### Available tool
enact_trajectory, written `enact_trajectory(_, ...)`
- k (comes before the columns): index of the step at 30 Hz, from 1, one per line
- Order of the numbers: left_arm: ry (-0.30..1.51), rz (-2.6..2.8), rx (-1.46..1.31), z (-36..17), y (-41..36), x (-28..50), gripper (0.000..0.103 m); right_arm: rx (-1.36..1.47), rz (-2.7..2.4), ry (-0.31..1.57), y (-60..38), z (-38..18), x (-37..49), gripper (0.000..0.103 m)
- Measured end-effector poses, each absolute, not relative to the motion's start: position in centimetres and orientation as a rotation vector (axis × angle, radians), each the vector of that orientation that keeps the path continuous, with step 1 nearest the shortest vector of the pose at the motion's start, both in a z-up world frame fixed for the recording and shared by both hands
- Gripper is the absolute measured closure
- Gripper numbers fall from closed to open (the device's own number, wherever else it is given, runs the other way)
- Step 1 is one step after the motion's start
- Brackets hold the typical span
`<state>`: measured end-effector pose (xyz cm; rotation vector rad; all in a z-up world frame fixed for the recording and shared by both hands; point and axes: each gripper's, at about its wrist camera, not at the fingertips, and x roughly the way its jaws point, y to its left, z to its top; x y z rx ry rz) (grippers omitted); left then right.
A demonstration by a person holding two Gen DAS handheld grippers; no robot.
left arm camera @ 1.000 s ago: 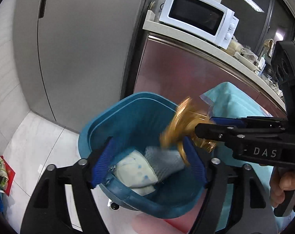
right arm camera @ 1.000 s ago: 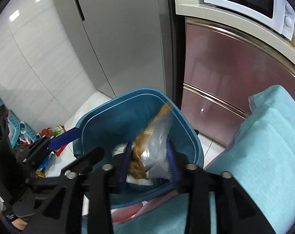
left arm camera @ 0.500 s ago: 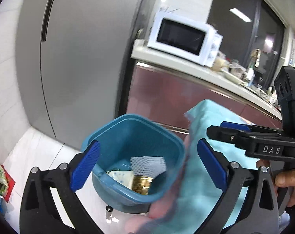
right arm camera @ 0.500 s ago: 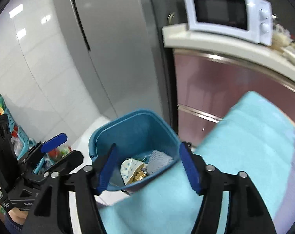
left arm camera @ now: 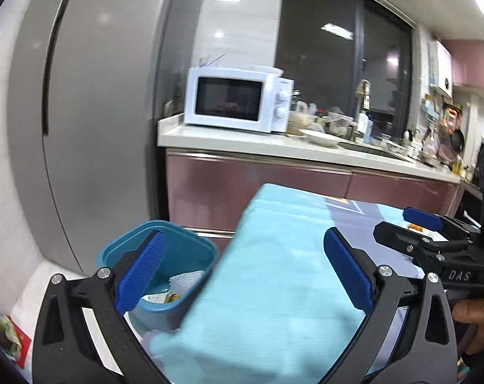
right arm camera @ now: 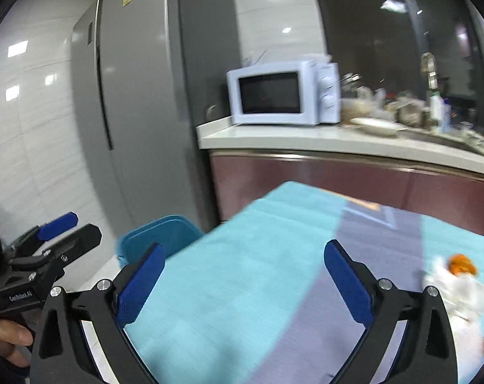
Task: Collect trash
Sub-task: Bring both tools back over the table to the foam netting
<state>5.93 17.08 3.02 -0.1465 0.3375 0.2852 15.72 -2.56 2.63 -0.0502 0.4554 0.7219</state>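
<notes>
The blue trash bin [left arm camera: 178, 249] stands on the floor by the table's left end, holding a white mesh sleeve [left arm camera: 186, 279], paper and a gold wrapper. My left gripper [left arm camera: 243, 275] is open and empty, above the turquoise cloth [left arm camera: 274, 288] beside the bin. My right gripper [right arm camera: 243, 284] hangs over the cloth [right arm camera: 242, 272], its jaws opening with nothing between them. Crumpled white plastic with an orange piece [right arm camera: 459, 275] lies on the table at the right. Each view shows the other gripper: the right gripper [left arm camera: 402, 227] and the left gripper [right arm camera: 72, 228].
A grey fridge [left arm camera: 91, 128] stands behind the bin. A white microwave [left arm camera: 238, 99] and crowded dishes sit on the counter [left arm camera: 274, 144] above maroon cabinets. Colourful packets [left arm camera: 5, 336] lie on the white floor at lower left. A hand [left arm camera: 472, 316] holds the right gripper.
Both grippers let go of their trash into the bin, the gold wrapper and the clear bag. They drew back and up over the table, and their jaws spread wide.
</notes>
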Motion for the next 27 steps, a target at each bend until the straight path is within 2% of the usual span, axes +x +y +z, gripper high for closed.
enact_trajectory(12,0.313,0.235,-0.068,2.5,5.2,6.6,0.006,-0.009,0.434,0.313,-14.6,2.5,11.0,0.007)
enact_trajectory(21,0.347,0.161,-0.02,1.0,-1.8,7.1,0.006,0.017,0.267,0.295,-20.7,1.2,8.3,0.007)
enact_trajectory(27,0.369,0.118,-0.019,0.3,-3.9,7.3,0.006,0.032,0.197,0.303,-23.1,0.2,7.0,0.007)
